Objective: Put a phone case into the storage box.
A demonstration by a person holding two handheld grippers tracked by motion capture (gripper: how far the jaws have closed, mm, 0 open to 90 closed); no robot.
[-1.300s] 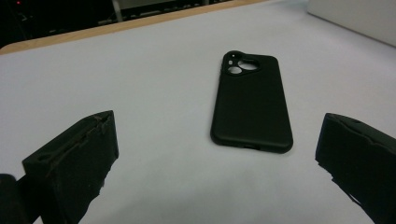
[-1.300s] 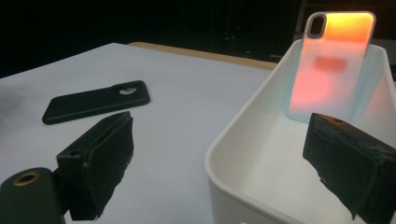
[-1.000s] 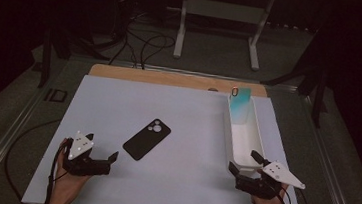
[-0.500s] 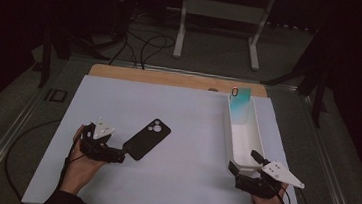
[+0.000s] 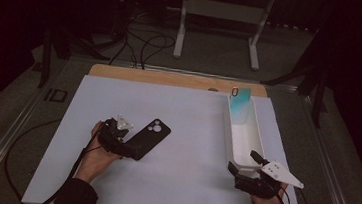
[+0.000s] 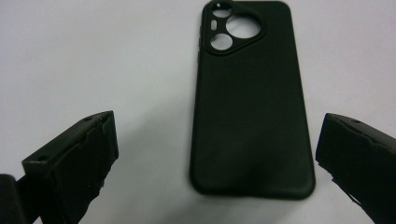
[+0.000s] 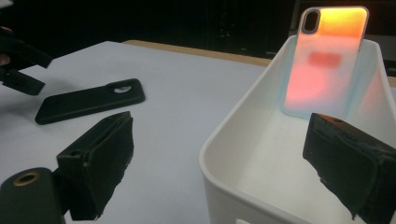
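Observation:
A black phone case (image 5: 149, 137) lies back up on the white mat, camera cutout at its far end. My left gripper (image 5: 125, 146) stands open at its near end; in the left gripper view the case (image 6: 252, 102) lies between the two jaws with a gap on each side. My right gripper (image 5: 242, 174) is open at the near end of a long white bin (image 5: 230, 132). In the right gripper view its jaws straddle the bin's near corner (image 7: 233, 135). A translucent orange-and-teal phone case (image 7: 327, 60) leans upright against the bin's far wall.
The white mat (image 5: 191, 128) covers most of the table, with a wooden strip (image 5: 171, 78) along its back edge. A small black item (image 5: 56, 95) lies off the mat's left side. Cables and a metal stand (image 5: 222, 15) are on the floor beyond.
My left gripper has moved forward and right from the mat's near left corner to the black phone case, which now lies between its jaws. The right gripper has stayed in place.

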